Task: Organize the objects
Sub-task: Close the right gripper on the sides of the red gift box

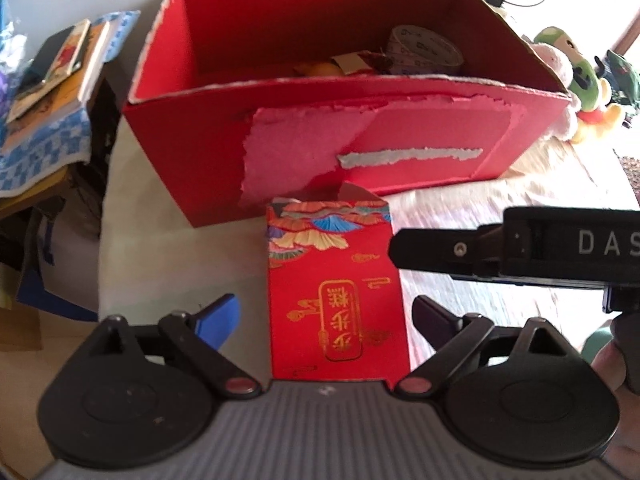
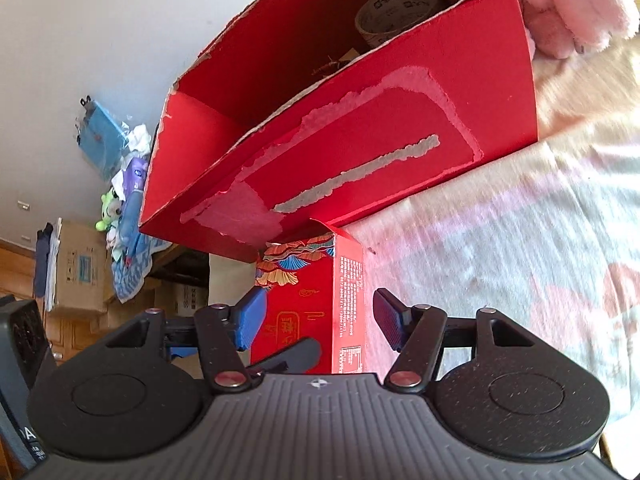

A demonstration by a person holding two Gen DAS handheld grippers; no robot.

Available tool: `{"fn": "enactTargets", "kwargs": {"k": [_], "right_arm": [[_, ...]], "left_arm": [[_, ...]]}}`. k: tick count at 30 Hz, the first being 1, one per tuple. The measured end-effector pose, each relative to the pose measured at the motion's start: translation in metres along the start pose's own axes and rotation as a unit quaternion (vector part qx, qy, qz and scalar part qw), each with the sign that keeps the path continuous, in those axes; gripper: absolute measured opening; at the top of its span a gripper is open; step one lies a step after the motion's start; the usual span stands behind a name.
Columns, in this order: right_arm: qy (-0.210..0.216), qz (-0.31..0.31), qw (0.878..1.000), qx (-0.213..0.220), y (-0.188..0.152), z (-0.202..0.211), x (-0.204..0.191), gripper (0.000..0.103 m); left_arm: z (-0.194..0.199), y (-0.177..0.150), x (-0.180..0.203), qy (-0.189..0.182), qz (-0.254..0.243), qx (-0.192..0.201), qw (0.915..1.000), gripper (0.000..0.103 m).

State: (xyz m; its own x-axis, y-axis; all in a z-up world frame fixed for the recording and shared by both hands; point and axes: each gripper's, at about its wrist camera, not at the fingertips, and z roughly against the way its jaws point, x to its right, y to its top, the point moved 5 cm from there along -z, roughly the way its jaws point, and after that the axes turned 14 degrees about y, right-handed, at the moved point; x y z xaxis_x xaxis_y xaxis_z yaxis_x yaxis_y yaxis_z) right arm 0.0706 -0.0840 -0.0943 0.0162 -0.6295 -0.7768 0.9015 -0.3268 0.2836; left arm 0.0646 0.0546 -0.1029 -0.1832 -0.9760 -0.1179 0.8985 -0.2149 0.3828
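Sitting on a pale bedcover [image 1: 500,216], the big red cardboard box [image 1: 320,120] is open at the top, its torn front wall facing both cameras. Inside it, toward the right end, lies a roll of printed tape [image 1: 426,50] beside some small items too blurred to name. Plush toys [image 1: 580,76] crowd the box's right end. The small red carton [image 1: 336,300], decorated with gold characters and fan patterns, lies just in front of the box wall; its long axis runs away from the left camera, patterned end toward the box, near end toward the gripper.

The left gripper [image 1: 328,320] points level at the box, its jaws spread wide on either side of the carton without touching it. The right gripper [image 2: 316,320] comes in from the carton's right, rolled sideways; its jaws are likewise spread, straddling the carton's near end, with a visible gap at the right finger [image 2: 388,320].
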Motion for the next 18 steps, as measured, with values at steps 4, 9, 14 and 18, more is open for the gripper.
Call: {"fn": "enactTargets", "kwargs": {"k": [4, 9, 14, 18], "right_arm": [[-0.017, 0.002, 1.000, 0.000, -0.006, -0.005, 0.001, 0.063], [-0.022, 0.004, 1.000, -0.010, -0.006, -0.012, 0.000, 0.063], [-0.031, 0.014, 0.999, -0.029, 0.000, -0.016, 0.002, 0.062], [-0.030, 0.018, 0.999, -0.030, 0.006, -0.015, 0.000, 0.062]], "left_arm": [[-0.004, -0.002, 0.003, -0.010, -0.010, -0.005, 0.9999, 0.093], [-0.008, -0.004, 0.004, -0.018, -0.014, -0.009, 0.9997, 0.093], [-0.013, -0.006, 0.008, -0.030, -0.010, -0.024, 0.9992, 0.093], [-0.015, -0.006, 0.012, -0.031, -0.005, -0.027, 0.9991, 0.093]]}}
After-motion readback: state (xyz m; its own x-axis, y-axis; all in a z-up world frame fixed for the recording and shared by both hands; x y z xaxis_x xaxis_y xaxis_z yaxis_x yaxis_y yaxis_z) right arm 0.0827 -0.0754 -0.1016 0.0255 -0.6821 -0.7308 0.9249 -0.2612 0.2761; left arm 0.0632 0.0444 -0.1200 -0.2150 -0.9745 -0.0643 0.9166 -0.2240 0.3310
